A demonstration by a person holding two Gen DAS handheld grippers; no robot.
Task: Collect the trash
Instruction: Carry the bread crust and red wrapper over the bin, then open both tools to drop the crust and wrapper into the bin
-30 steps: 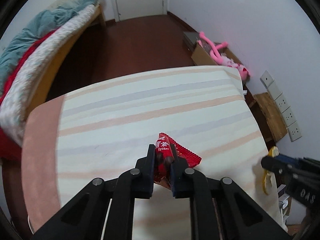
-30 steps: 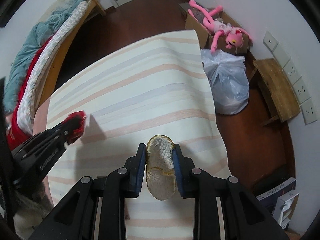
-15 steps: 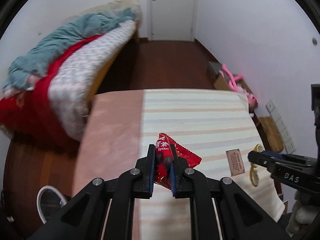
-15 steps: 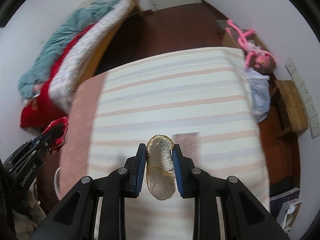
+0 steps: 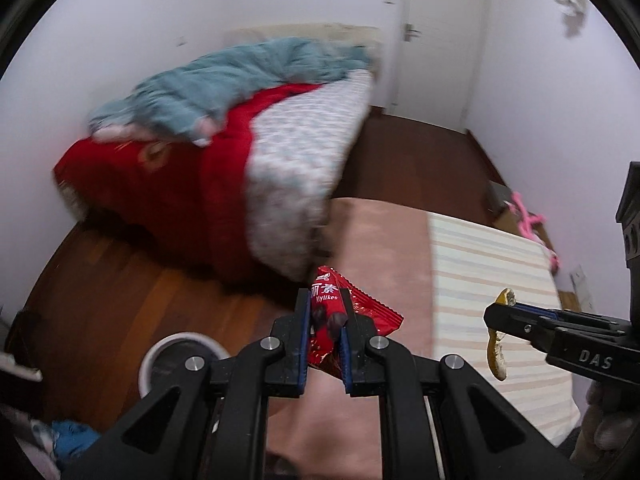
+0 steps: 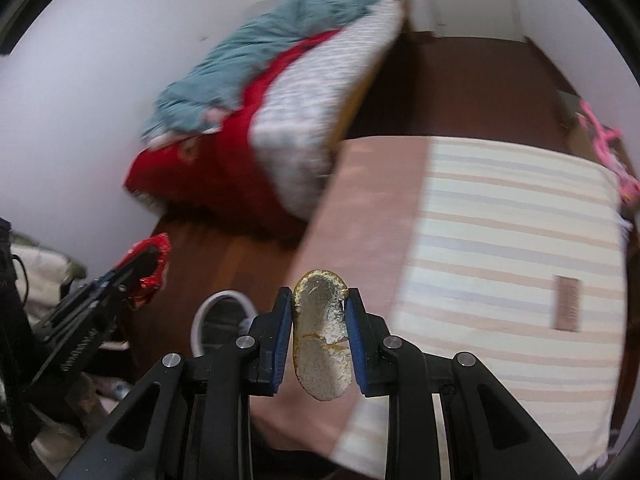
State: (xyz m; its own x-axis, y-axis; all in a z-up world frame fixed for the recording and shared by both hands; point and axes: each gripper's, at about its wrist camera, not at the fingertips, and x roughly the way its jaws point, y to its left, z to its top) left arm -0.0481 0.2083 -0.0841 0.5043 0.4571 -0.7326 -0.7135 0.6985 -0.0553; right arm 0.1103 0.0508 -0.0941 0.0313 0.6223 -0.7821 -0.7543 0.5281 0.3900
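Left gripper (image 5: 325, 322) jaws clamp the red wrapper (image 5: 340, 320); right gripper (image 6: 319, 328) jaws clamp the peel (image 6: 320, 336). Advise centring each over the bin (image 5: 180, 350), lower left, before release.

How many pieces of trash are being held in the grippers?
2. A crumpled red foil snack wrapper in the left gripper; a yellowish curved fruit peel in the right gripper.

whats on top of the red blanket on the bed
A rumpled teal blanket lies heaped over the red blanket, with a white patterned cover beside it. Whatever sits beneath them is covered.
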